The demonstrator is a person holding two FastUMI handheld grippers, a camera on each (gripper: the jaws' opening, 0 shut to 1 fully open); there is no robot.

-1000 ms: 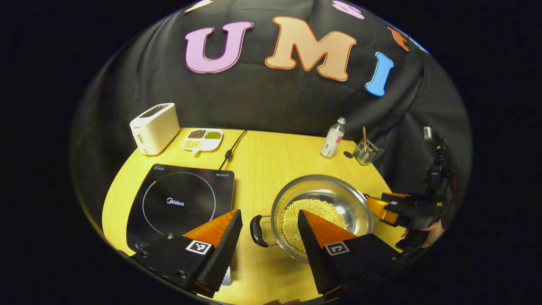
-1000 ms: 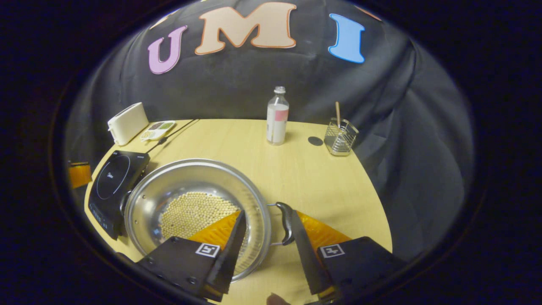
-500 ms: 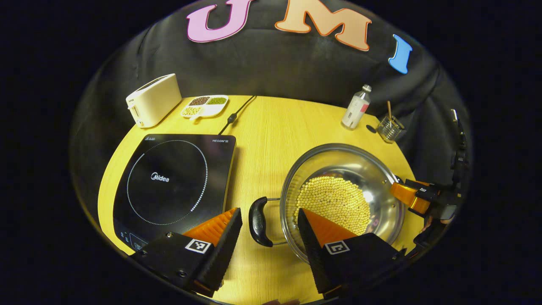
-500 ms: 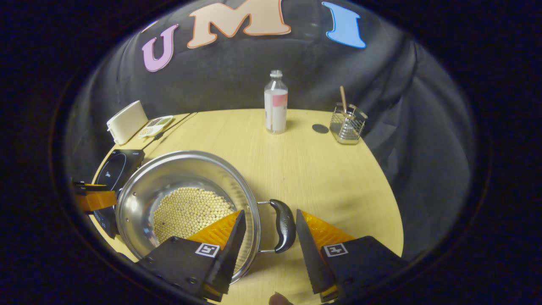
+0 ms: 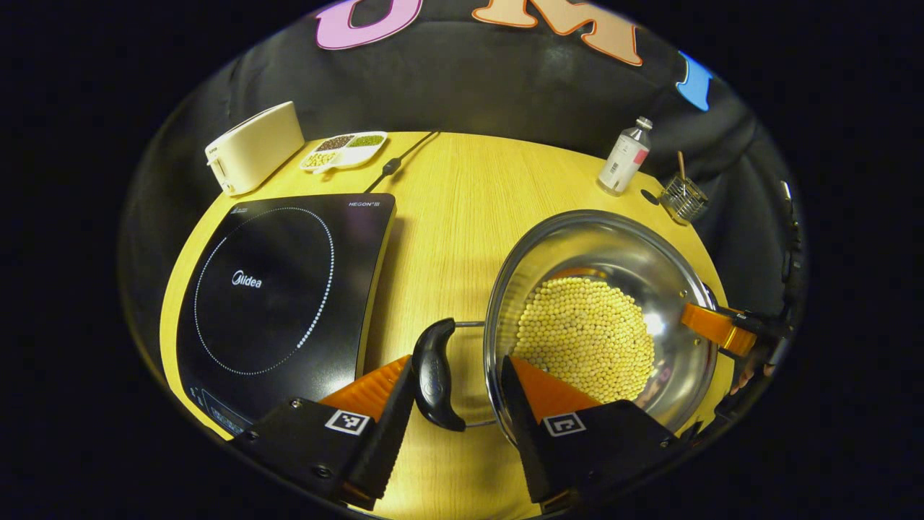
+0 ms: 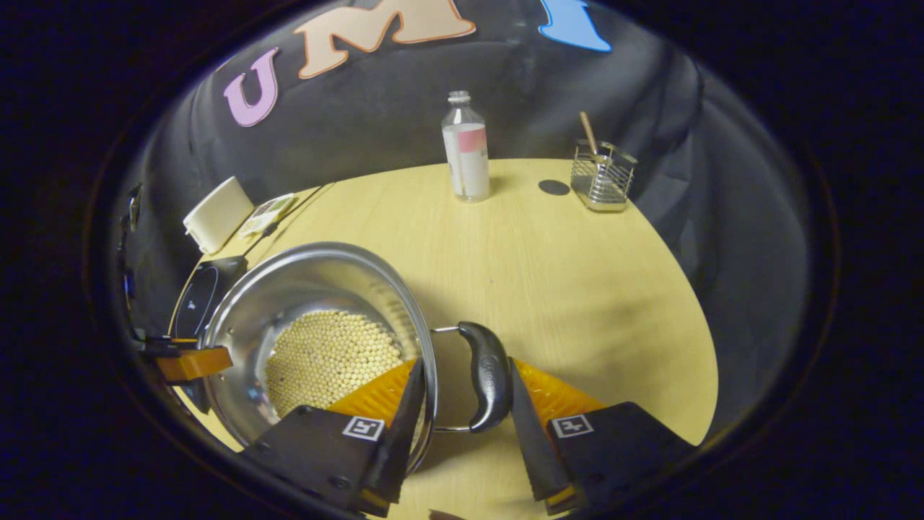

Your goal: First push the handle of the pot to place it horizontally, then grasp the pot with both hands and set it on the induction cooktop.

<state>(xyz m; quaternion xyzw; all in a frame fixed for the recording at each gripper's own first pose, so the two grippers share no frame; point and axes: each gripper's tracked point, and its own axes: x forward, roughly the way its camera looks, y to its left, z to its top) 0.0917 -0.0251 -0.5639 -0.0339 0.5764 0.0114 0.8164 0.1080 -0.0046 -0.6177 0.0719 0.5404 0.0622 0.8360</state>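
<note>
Pot (image 5: 599, 318) handles sit between the fingers of both grippers, so the grasp is the step in hand. The left gripper (image 5: 456, 379) is spread, one finger touching or just beside the outer face of the left handle (image 5: 432, 375), the other finger over the pot's rim on the inside. The right gripper (image 6: 462, 383) is spread in the same way about the right handle (image 6: 488, 375), its outer finger just beside the grip and its inner finger over the rim. Neither pair presses from both sides yet.

To do this well, I judge that both grippers should close at about the same time and squarely on the dark grips. Closing on the thin wire loops that join the grips to the wall would hold less surely. The lift should then be level, since a tilt could spill the load or twist a handle out of its hold. After that the pot must travel left to the cooktop (image 5: 278, 289), which lies flat just beside it on the table (image 5: 447, 217).

Seen from either camera, the pot is a wide, shiny steel bowl with a rolled rim, standing upright on the table. Small pale yellow beans (image 5: 585, 339) cover its bottom. The two dark, curved handles lie level on opposite sides.
</note>
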